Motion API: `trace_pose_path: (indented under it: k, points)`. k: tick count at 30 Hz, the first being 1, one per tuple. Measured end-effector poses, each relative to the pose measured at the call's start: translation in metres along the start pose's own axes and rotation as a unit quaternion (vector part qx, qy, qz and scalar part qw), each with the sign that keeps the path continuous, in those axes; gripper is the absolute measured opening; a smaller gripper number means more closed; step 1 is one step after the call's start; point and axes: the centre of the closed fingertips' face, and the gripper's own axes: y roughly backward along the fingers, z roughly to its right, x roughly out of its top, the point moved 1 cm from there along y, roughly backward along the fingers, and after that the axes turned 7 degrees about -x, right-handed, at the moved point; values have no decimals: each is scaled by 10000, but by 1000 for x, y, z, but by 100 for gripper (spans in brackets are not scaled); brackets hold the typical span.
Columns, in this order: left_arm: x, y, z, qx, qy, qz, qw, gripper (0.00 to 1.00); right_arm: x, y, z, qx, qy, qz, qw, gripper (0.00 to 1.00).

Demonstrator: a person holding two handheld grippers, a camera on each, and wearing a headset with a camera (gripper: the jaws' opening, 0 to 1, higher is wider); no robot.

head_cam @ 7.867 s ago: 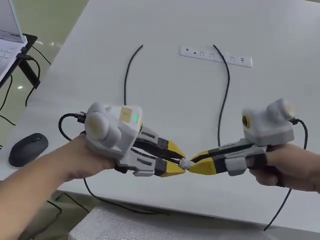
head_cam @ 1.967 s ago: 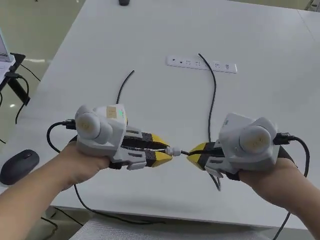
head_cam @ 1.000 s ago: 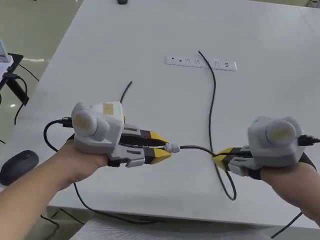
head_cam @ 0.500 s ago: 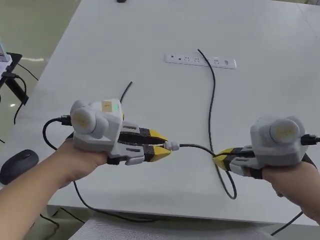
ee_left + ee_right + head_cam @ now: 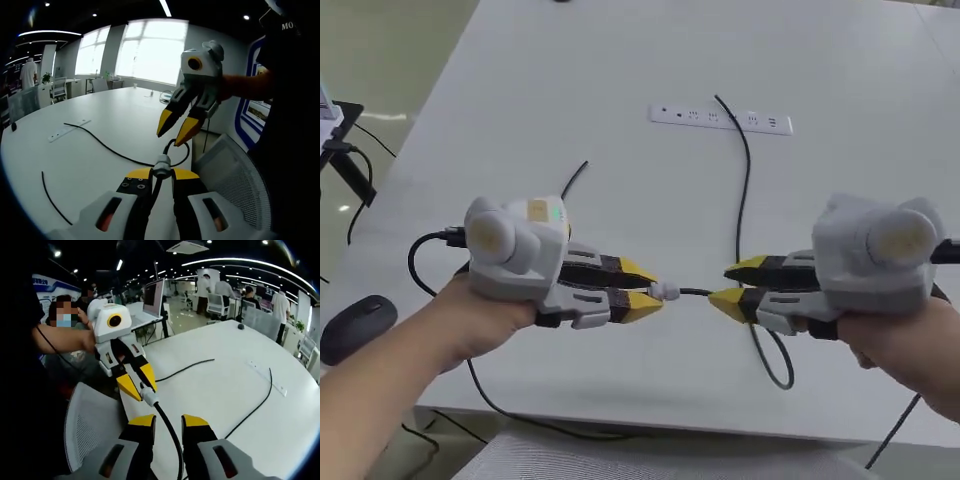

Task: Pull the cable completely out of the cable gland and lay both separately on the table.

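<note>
**A:** What has changed in the last half-second?

**B:** The right hand-held gripper (image 5: 718,283) has let go. It was clamped on the cable (image 5: 166,424) well off to the right, with a stretch drawn out. Now it is back just beside the cable gland (image 5: 666,292), jaws spread, and the cable runs between them ungripped.

**A:** And the other one?

**B:** The left hand-held gripper (image 5: 656,290) has hardly moved. It stays clenched on the white gland, which sits at its tips, held in the air above the near edge of the bench (image 5: 620,80).

**A:** So where does the cable lie?

**B:** One end is still in the gland. From there it passes between the open right jaws, drops into a slack loop by the near edge, and runs away over the bench toward the power strip (image 5: 720,116) at the far side.

**A:** What does that mean for the job?

**B:** Probably a re-grip. One pull is spent, and the person seems to be setting up a fresh bite close to the gland. The cable is not out yet, and neither piece is laid down.
</note>
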Motion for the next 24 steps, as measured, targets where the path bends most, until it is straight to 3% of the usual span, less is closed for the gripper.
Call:
trace_pose_path:
  k: [4,11,24]
  points:
    - [0,0,0,-18,-28,-20,10000,15,-6,-13,-5,41,415,-221,9989,16]
    - [-1,0,-1,-46,-53,-71,10000,15,-6,-16,-2,168,401,-234,9988,5]
    - [0,0,-4,-7,-56,-57,10000,15,-11,-17,-4,202,242,-256,9992,0]
